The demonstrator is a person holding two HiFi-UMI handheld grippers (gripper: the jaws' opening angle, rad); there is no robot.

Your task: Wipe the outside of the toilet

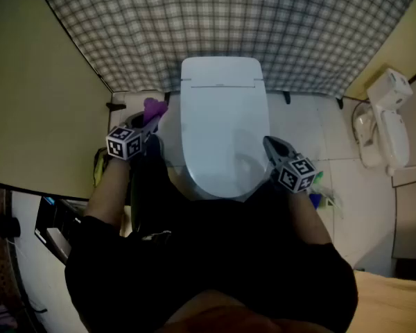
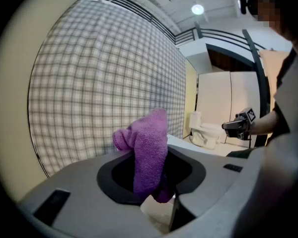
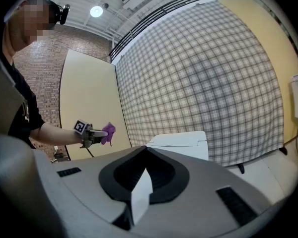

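Note:
A white toilet [image 1: 222,130] with its lid down stands against the checked wall, right in front of me. My left gripper [image 1: 150,121] hangs by the toilet's left side, shut on a purple cloth [image 1: 154,107]. In the left gripper view the cloth [image 2: 150,152] sticks up from between the jaws. My right gripper [image 1: 270,144] is over the lid's right edge, shut with nothing in it. The right gripper view shows the closed jaws [image 3: 146,148], the toilet's tank [image 3: 181,142] beyond them, and the left gripper [image 3: 93,132] with the cloth [image 3: 109,130].
A second white fixture [image 1: 383,120] stands on the floor at the right. The checked wall [image 1: 229,26] runs behind the toilet, and a yellow partition [image 1: 35,82] closes the left side. Small blue and green items [image 1: 320,196] lie on the floor by the right gripper.

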